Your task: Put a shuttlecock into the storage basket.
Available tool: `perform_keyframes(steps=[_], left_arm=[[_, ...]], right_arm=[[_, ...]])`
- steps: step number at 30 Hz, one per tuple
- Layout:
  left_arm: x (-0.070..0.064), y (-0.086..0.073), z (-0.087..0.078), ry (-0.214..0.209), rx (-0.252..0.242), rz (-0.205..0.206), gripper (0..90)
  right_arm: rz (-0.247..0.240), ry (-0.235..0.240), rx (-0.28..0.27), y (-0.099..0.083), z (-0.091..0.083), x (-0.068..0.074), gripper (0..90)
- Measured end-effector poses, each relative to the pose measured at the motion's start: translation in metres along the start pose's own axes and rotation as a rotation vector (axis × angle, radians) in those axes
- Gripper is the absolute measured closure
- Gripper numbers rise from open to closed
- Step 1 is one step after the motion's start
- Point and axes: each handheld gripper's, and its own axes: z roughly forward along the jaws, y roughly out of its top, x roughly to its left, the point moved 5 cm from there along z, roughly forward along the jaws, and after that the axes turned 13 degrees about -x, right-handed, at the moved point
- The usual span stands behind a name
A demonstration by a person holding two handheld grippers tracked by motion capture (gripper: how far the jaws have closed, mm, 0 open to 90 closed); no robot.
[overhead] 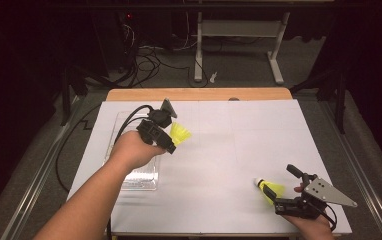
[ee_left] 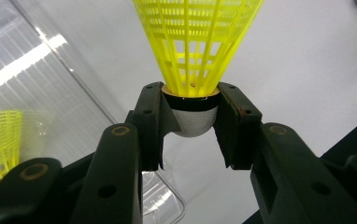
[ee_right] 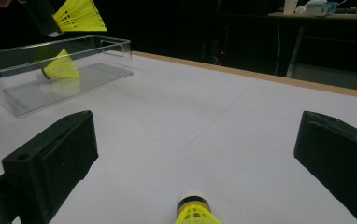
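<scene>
Work in hand: yellow shuttlecocks going into the clear plastic box (overhead: 138,176) at the left side of the table (overhead: 219,150). Left hand-held gripper (overhead: 171,140) pinches a shuttlecock (ee_left: 196,51) by its white cork base, jaws pressed on either side of the cork, skirt pointing away from the hand. It hangs above the table just beside the box's right wall, not yet over the opening. One shuttlecock (ee_right: 60,66) already lies inside the box.

Right hand-held gripper (overhead: 274,200) sits low at the table's near right corner, jaws spread wide. A third shuttlecock (overhead: 269,189) lies on the table between those jaws, cork end pointing away from the hand, not gripped yet.

Step, as I judge it: carry-and-drop for the left, pre-grasp for the right. Next move likely calls for the left to shift over the box opening and spread its jaws; the right needs to reach forward to the cork and close there, not on the soft skirt.

Pose: left forearm (overhead: 86,200) reaches diagonally forward over the box, wrist turned right. Right hand (overhead: 311,225) is near the table's front edge, gripper aimed left.
</scene>
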Motion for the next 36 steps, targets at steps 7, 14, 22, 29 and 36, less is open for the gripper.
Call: perform_keyframes(steps=[7, 14, 22, 29, 36], left_arm=[[0.018, -0.005, -0.007, 0.035, -0.003, -0.038, 64.6], [0.033, -0.011, -0.01, 0.042, -0.001, -0.071, 64.6], [0.049, -0.02, -0.012, 0.059, 0.002, -0.111, 64.6], [0.062, -0.028, -0.011, 0.08, 0.012, -0.136, 64.6], [0.072, -0.032, -0.011, 0.084, 0.009, -0.167, 64.6]], right_arm=[[-0.002, 0.006, -0.001, 0.001, 0.0, 0.001, 0.3], [-0.001, 0.009, 0.001, 0.0, 0.0, 0.001, 0.3], [-0.003, 0.01, 0.002, 0.0, 0.0, 0.001, 0.3], [-0.004, 0.01, 0.003, 0.001, 0.0, 0.001, 0.3], [0.0, 0.007, 0.003, 0.0, 0.0, 0.001, 0.3]])
